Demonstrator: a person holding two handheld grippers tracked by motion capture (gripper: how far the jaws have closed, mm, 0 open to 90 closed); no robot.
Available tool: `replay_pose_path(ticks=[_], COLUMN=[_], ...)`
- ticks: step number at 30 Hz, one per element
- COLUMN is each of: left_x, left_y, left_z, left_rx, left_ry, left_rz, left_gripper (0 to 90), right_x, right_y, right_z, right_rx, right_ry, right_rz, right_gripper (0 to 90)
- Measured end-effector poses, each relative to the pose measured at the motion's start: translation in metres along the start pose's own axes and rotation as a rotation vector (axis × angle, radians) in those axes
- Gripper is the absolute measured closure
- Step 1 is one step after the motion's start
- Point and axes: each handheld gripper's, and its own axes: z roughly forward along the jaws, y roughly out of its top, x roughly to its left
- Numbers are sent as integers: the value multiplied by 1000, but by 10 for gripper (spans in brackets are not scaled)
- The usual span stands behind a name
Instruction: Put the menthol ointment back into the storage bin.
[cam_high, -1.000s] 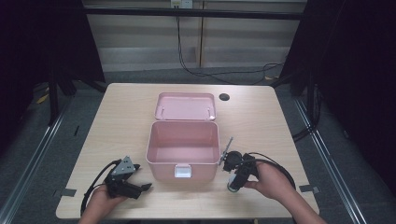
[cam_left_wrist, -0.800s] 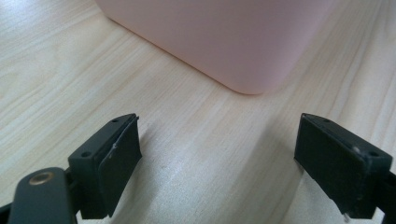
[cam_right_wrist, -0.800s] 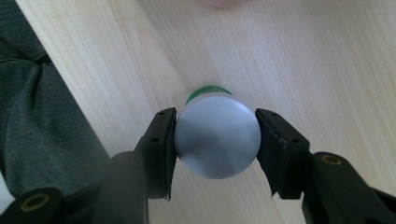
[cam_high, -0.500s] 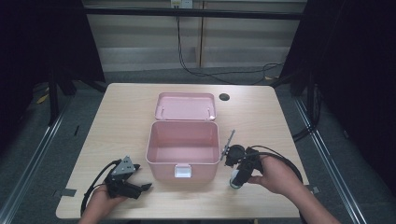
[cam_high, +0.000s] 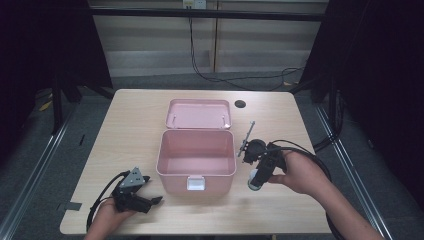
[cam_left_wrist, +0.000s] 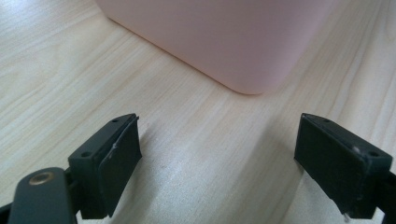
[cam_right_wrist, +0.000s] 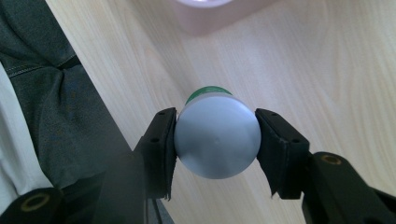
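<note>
An open pink box (cam_high: 196, 155) stands mid-table, its lid (cam_high: 199, 114) tilted back behind it. My right gripper (cam_high: 256, 182) is to the right of the box, lifted off the table, shut on a small round container. In the right gripper view the container (cam_right_wrist: 216, 137), with a pale grey flat end and a green band behind it, is pressed between both pads. My left gripper (cam_high: 156, 201) rests on the table at the front left of the box, open with nothing between its fingers. In the left gripper view it (cam_left_wrist: 219, 163) faces a rounded corner of the pink box (cam_left_wrist: 224, 42).
The wooden table (cam_high: 130, 135) has a round cable hole (cam_high: 240, 104) near its back edge. Black cables trail from both grippers. In the right gripper view the table's near edge and the person's dark trousers (cam_right_wrist: 56, 112) lie at the left.
My right gripper has risen from the table with the container in its jaws. The left gripper has stayed in place.
</note>
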Motion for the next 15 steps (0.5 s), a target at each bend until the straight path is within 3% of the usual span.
replay_pose_path(ticks=[15], left_x=[0], left_y=[0], left_z=[0], left_rx=[-4], left_ry=[2], left_rz=[-1], left_gripper=[139], right_x=[-9], right_y=[23], right_z=[-37], right_rx=[3], right_ry=[-11], right_rz=[3], right_gripper=[505])
